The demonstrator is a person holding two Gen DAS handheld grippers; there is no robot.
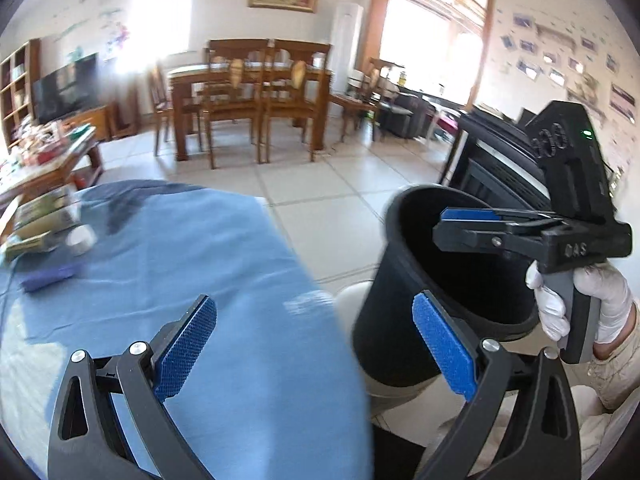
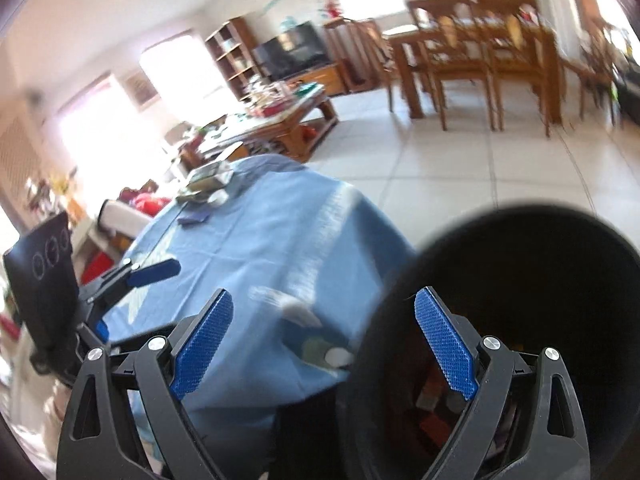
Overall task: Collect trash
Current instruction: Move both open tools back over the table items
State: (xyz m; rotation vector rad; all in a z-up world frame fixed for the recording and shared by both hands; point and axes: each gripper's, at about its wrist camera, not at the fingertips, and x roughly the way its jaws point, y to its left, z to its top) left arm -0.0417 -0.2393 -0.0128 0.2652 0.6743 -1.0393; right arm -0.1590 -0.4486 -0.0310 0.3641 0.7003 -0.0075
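Black bin [image 1: 440, 280] is placed at the edge of the blue-clothed table [image 1: 200, 280], prob. so trash can be dropped straight in. Left gripper [image 1: 316, 352] is held wide apart, nothing carried. Right gripper [image 2: 324, 344] likewise spread, empty, over bin rim. Remaining trash [image 1: 44, 228] is seen at table's far end, blurred. Raised "DAS"-like lettering noted on right gripper body; not clearly legible.
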